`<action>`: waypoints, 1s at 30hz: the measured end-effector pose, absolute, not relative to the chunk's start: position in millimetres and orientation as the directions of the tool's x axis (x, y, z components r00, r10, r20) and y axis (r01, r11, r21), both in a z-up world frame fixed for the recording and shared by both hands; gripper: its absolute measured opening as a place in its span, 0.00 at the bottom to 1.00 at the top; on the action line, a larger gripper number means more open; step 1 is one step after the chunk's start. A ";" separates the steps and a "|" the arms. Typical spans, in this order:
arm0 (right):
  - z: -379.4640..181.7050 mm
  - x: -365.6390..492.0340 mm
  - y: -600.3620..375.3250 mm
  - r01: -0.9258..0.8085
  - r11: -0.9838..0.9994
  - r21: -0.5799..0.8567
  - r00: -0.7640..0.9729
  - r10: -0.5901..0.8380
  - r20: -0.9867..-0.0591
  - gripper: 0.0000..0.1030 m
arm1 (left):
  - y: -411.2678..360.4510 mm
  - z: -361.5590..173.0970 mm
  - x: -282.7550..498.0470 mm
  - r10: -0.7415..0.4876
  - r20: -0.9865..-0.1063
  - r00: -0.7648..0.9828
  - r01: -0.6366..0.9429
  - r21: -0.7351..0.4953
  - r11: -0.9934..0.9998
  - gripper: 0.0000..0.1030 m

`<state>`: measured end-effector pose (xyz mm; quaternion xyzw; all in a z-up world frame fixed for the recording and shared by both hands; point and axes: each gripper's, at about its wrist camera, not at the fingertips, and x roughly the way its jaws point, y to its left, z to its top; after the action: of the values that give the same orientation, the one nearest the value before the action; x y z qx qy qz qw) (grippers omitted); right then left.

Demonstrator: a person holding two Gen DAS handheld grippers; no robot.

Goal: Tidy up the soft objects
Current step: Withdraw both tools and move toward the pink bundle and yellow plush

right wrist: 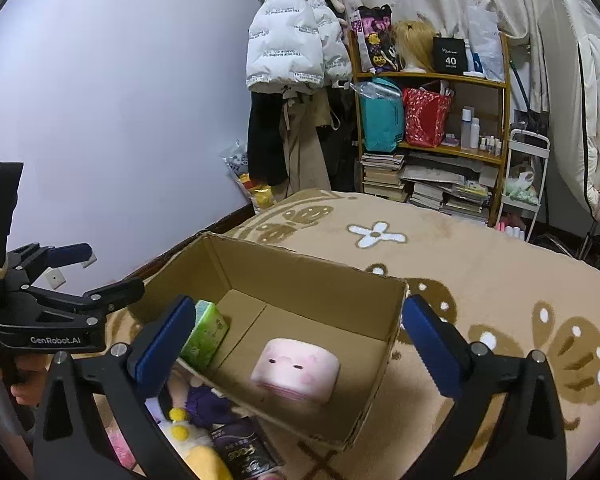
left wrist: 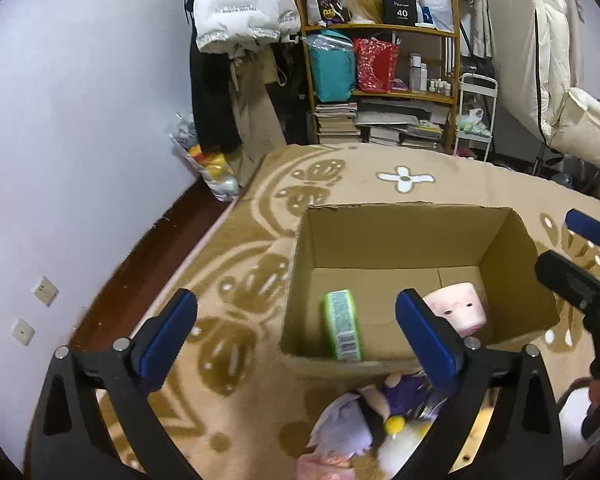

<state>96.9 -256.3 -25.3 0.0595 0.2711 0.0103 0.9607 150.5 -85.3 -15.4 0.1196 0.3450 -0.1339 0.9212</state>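
Observation:
An open cardboard box (left wrist: 400, 240) (right wrist: 308, 280) stands on a beige patterned blanket. Inside it a green tissue pack (left wrist: 342, 324) (right wrist: 206, 334) leans against the left wall, and a pink cube plush with a face (left wrist: 460, 310) (right wrist: 296, 370) lies on the floor to the right. My left gripper (left wrist: 296, 300) (right wrist: 96, 272) is open over the box's near left edge, holding nothing. My right gripper (right wrist: 300, 308) (left wrist: 580, 254) is open above the box, also with nothing in it. A purple-dressed doll (left wrist: 404, 392) (right wrist: 204, 404) lies with other plush toys just outside the near wall.
A black packet (right wrist: 244, 452) and a yellow plush (right wrist: 204, 460) lie in the near pile. Beyond the blanket stand a wooden shelf (left wrist: 380, 96) of bags and books, a hanging white jacket (left wrist: 236, 4), a white cart (right wrist: 520, 184) and a floor bag of toys (left wrist: 216, 168).

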 end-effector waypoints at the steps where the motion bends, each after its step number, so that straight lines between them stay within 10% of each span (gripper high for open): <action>1: -23.2 94.6 -255.8 0.012 0.993 0.119 0.854 0.051 -0.518 1.00 | -82.1 -12.7 147.2 -0.161 -0.667 0.728 0.326 0.130 0.936 0.97; 30: 2.0 0.6 -203.3 0.039 0.986 0.162 0.833 0.057 -0.550 1.00 | -17.5 0.0 38.9 -0.099 -0.694 0.714 0.237 0.106 0.966 0.97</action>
<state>0.6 -203.3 2.0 0.0833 0.2887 0.0049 0.9538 38.9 -17.5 0.0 0.0938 0.3673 -0.0911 0.9209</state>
